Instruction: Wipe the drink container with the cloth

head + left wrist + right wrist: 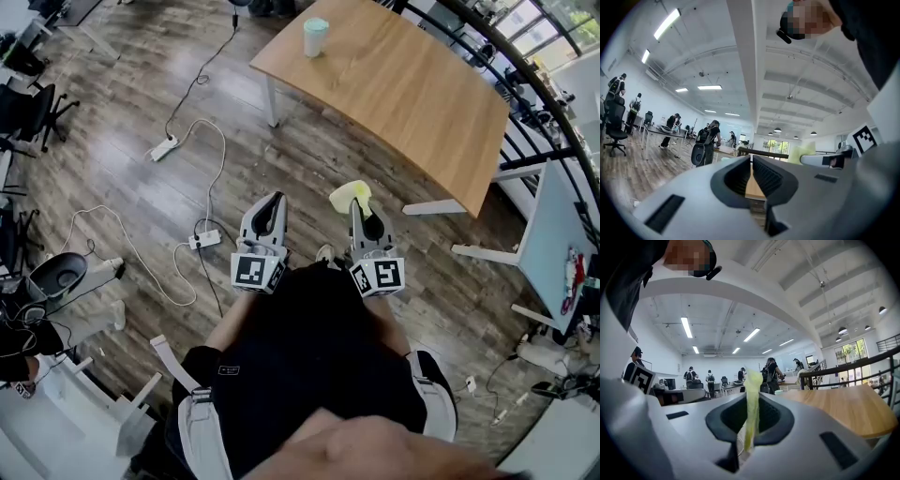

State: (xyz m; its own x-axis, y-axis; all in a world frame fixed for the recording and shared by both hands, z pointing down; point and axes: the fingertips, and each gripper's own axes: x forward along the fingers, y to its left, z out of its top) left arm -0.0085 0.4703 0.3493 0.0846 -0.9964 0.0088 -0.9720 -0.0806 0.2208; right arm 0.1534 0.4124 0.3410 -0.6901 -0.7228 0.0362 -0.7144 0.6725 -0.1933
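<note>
A pale mint drink container (316,37) stands upright on the far left part of a wooden table (412,94), well ahead of both grippers. My right gripper (361,208) is shut on a yellow-green cloth (350,196), which hangs as a thin strip between its jaws (751,404). My left gripper (269,208) is held beside it over the floor, jaws almost together with nothing between them (751,176). Both grippers are close to the person's body, short of the table.
White cables and power strips (203,240) lie on the wood floor to the left. Office chairs (33,108) stand at far left. A white table (553,253) is at right. Several people stand at desks far off in both gripper views.
</note>
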